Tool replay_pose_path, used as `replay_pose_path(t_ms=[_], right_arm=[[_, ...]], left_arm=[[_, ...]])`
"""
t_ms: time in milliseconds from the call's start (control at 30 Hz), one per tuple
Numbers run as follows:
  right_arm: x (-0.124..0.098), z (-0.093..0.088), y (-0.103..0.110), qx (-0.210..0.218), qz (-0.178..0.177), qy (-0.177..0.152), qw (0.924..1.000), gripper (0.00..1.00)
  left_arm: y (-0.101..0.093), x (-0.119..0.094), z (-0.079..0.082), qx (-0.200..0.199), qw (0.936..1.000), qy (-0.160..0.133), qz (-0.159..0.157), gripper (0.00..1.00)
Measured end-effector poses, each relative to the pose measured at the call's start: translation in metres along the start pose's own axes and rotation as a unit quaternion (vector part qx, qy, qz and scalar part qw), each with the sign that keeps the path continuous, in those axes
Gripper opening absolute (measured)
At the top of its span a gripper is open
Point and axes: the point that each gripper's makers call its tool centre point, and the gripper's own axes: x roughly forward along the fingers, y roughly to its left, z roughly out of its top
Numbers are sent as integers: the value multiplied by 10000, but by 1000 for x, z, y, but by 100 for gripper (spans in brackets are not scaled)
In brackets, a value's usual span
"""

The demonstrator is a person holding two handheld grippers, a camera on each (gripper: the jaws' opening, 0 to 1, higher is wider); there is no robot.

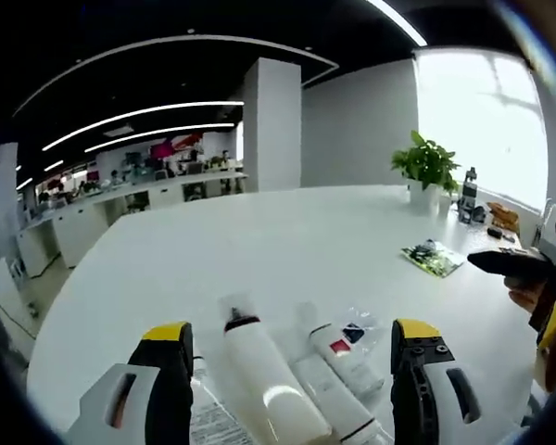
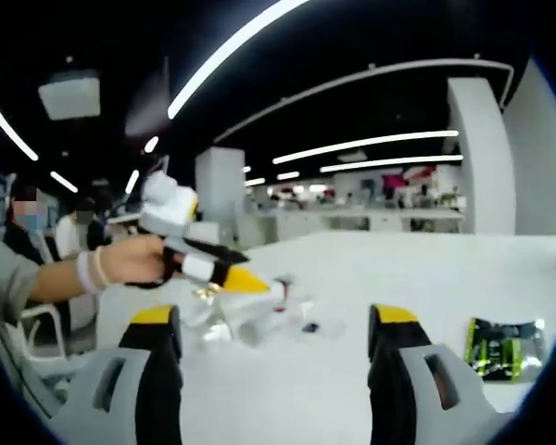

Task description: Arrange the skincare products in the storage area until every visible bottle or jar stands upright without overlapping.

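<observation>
Several white skincare products lie flat on the white table. A large white bottle with a dark neck lies lengthwise, next to a tube with a red label and a second white tube. My left gripper hovers just above them, open, with nothing held between its jaws. In the right gripper view the same pile of products lies under the left gripper, which a hand holds. My right gripper is open and empty, a short way from the pile.
A green packet lies flat on the table to the right of the pile. A potted plant and a dark bottle stand near the far window edge. The right gripper enters from the right. A person sits at the left.
</observation>
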Motion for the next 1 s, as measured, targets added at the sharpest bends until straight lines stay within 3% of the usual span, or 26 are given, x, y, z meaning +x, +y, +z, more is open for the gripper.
replay_pose_path(t_ms=[367, 700, 1000], right_arm=[[1, 0, 2, 24, 33, 3, 10000, 79], [-3, -6, 1, 3, 19, 89, 10000, 77], [-5, -9, 4, 26, 47, 112, 9999, 76]], left_arm=[[10, 19, -4, -25, 9993, 327, 161, 90], [24, 31, -2, 256, 9974, 563, 373, 88], [37, 42, -5, 150, 9961, 723, 494, 84]])
